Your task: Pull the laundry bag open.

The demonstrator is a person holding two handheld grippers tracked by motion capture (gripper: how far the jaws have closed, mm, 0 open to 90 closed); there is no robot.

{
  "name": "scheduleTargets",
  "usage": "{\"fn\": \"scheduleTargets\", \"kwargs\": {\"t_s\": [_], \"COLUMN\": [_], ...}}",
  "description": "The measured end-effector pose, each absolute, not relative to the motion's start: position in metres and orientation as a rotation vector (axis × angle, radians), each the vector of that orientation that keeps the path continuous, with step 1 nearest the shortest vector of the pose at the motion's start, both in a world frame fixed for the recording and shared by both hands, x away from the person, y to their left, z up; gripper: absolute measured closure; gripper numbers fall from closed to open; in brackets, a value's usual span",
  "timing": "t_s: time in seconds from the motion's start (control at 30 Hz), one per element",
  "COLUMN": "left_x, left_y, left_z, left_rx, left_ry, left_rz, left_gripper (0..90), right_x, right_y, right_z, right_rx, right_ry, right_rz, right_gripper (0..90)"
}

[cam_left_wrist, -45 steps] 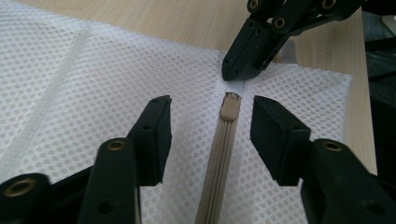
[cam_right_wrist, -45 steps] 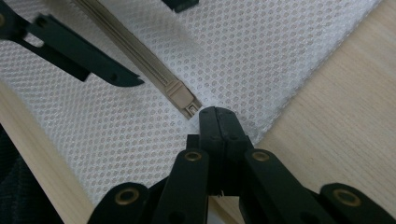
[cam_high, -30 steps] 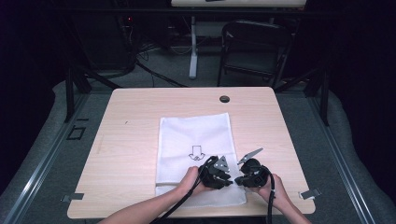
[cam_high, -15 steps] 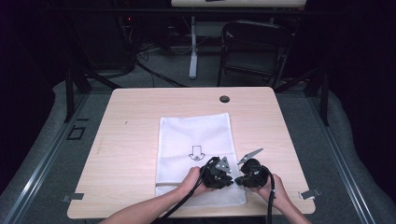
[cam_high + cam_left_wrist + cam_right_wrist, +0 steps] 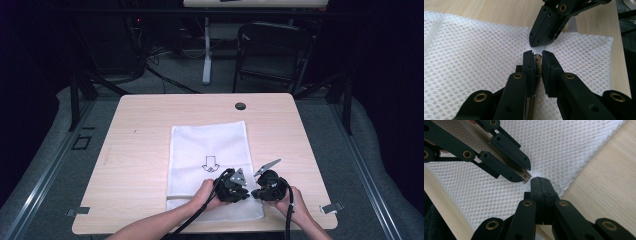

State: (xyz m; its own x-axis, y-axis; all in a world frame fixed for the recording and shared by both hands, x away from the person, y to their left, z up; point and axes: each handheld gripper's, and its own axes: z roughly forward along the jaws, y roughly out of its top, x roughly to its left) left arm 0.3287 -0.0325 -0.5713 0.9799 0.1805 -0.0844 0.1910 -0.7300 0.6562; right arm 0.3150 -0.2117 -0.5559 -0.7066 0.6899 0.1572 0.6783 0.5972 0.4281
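My two grippers meet at the near right corner of the white mesh bag (image 5: 207, 150), close to the table's (image 5: 140, 125) front edge, with bare wood to the right and plenty of room left and far. The bag lies flat mid-table, long axis running near to far, printed arrow (image 5: 210, 163) pointing toward me.

In the high view the left gripper (image 5: 239, 192) and right gripper (image 5: 256, 192) sit nearly tip to tip, jaws hidden under the bodies. The left gripper view gives what that one can't: my left gripper (image 5: 537, 56) has just been closing, and its jaws now pinch the beige zipper pull (image 5: 538, 65), zipper running back between them. The right gripper view has my right gripper (image 5: 540, 181) pressed together, probably on a fold of mesh at the bag's edge, hard to confirm.
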Motion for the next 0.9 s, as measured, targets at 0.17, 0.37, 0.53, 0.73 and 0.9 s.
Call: {"fn": "scheduleTargets", "kwargs": {"t_s": [0.17, 0.37, 0.53, 0.73, 0.9], "left_x": [0.3286, 0.3289, 0.3288, 0.329, 0.3291], "left_y": [-0.0321, -0.0319, -0.0317, -0.0316, -0.0308], "left_z": [-0.5699, -0.57, -0.5697, -0.5695, -0.5691], "left_rx": [2.425, 2.42, 2.419, 2.422, 2.425], "left_ry": [0.248, 0.238, 0.229, 0.225, 0.207], "left_rz": [-0.008, -0.014, -0.016, -0.017, -0.014], "left_gripper": [82.1, 82.2, 82.2, 82.2, 82.2], "right_x": [0.3144, 0.3156, 0.3156, 0.316, 0.3163], "right_y": [-0.2112, -0.2125, -0.2131, -0.2144, -0.2154], "right_z": [-0.5565, -0.5561, -0.556, -0.5569, -0.5568], "right_rx": [1.238, 1.245, 1.263, 1.267, 1.278], "right_ry": [2.77, 2.778, 2.774, 2.769, 2.774], "right_rz": [0.76, 0.745, 0.736, 0.746, 0.747], "right_gripper": [90.0, 90.0, 90.0, 90.0, 90.0]}}
